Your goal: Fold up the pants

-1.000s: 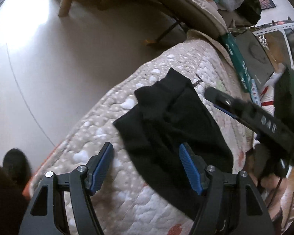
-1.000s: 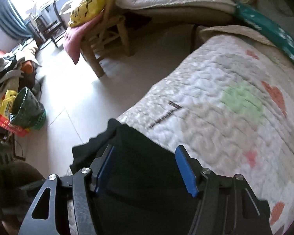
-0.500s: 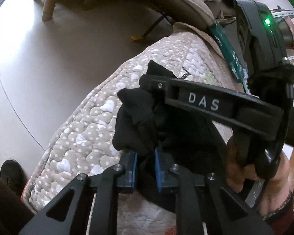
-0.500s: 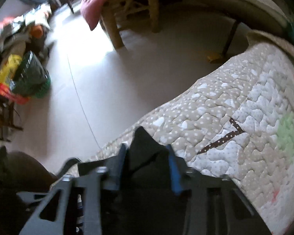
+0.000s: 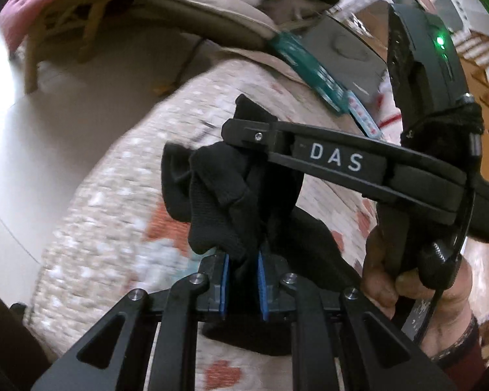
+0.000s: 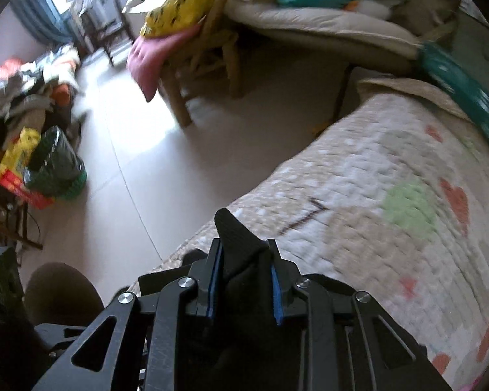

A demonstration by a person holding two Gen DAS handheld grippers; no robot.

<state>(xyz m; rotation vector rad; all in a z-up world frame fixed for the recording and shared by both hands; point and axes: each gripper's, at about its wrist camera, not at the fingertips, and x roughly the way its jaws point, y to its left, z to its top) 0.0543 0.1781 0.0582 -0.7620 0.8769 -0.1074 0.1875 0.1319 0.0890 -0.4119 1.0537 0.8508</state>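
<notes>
Over the quilted bed cover, the left tool is pinched nearly closed on a bunched fold of the black pants, its blue pads pressing the cloth from both sides. From the right wrist view, the right tool is likewise almost closed, with a pointed peak of the pants standing up between its pads. Seen from the left wrist, the right tool's black body, lettered DAS, crosses above the cloth, held by the right hand. The pants hang bunched between the two tools, their lower part resting on the cover. Both views are motion-blurred, and the tools hide much of the cloth, so its shape is hard to make out.
</notes>
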